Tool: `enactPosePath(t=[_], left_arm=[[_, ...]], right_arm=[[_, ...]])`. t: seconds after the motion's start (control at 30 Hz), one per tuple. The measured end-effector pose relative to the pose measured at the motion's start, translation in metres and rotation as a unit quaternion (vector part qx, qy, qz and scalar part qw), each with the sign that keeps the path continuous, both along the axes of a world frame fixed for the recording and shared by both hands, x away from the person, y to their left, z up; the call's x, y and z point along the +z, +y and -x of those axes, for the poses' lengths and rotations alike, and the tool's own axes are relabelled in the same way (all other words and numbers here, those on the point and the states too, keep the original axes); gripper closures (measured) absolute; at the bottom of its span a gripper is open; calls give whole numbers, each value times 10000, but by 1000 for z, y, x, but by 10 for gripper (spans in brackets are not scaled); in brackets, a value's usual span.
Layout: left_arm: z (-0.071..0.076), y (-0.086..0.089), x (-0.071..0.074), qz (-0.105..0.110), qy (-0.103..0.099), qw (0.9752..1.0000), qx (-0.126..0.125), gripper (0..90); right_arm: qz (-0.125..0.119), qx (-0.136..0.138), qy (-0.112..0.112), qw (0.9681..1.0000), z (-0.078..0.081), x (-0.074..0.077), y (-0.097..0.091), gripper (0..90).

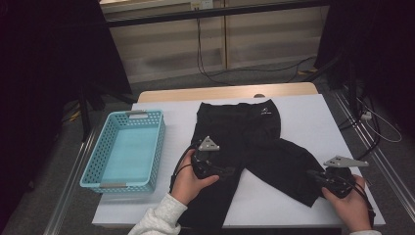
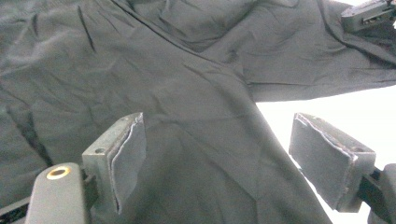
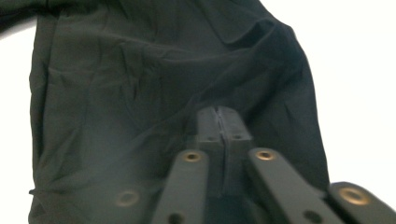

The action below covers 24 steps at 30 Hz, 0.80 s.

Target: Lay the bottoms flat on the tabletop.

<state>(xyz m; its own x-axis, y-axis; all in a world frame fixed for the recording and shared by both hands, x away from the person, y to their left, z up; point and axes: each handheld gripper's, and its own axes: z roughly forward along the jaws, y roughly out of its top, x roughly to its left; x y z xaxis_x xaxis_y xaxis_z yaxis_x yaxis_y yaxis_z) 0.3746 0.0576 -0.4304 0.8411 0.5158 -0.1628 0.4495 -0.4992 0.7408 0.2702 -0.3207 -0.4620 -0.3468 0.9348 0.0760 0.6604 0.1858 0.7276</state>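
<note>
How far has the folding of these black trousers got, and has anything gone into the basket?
Done: the black trousers lie spread on the white table, one leg splayed right. In hand: the right gripper is shut at that leg's end, whether on cloth is unclear; the left gripper hovers open over the other leg. Left: no fold shows, and the blue basket holds nothing.

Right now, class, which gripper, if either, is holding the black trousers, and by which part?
The right gripper looks shut at the hem end of one leg of the black trousers; whether cloth is pinched cannot be told. The left gripper stands open over them, holding nothing.
</note>
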Motion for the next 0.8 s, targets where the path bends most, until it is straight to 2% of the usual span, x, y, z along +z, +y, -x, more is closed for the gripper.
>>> enactPosePath(t=[0.17, 0.27, 0.43, 0.63, 0.73, 0.8], left_arm=[[1, -3, -1, -37, 18, 10000, -58, 195], [1, -4, 0, 7, 5, 10000, -62, 195], [1, -4, 1, 20, 23, 10000, -95, 200], [1, -5, 2, 0, -7, 10000, -93, 200], [1, -6, 1, -7, -1, 10000, -95, 199], [1, -6, 0, -5, 10, 9999, -104, 199]], right_arm=[[-199, -96, 59, 9997, -4, 0, -1, 900], [-201, -45, 91, 9997, -5, 3, -2, 900], [-400, -235, -91, 9989, 3, 15, -18, 900], [-433, -461, -198, 9978, 11, 18, -39, 900], [-639, -575, -299, 9959, 14, 18, -49, 900], [-661, -639, -317, 9953, 15, 19, -54, 900]])
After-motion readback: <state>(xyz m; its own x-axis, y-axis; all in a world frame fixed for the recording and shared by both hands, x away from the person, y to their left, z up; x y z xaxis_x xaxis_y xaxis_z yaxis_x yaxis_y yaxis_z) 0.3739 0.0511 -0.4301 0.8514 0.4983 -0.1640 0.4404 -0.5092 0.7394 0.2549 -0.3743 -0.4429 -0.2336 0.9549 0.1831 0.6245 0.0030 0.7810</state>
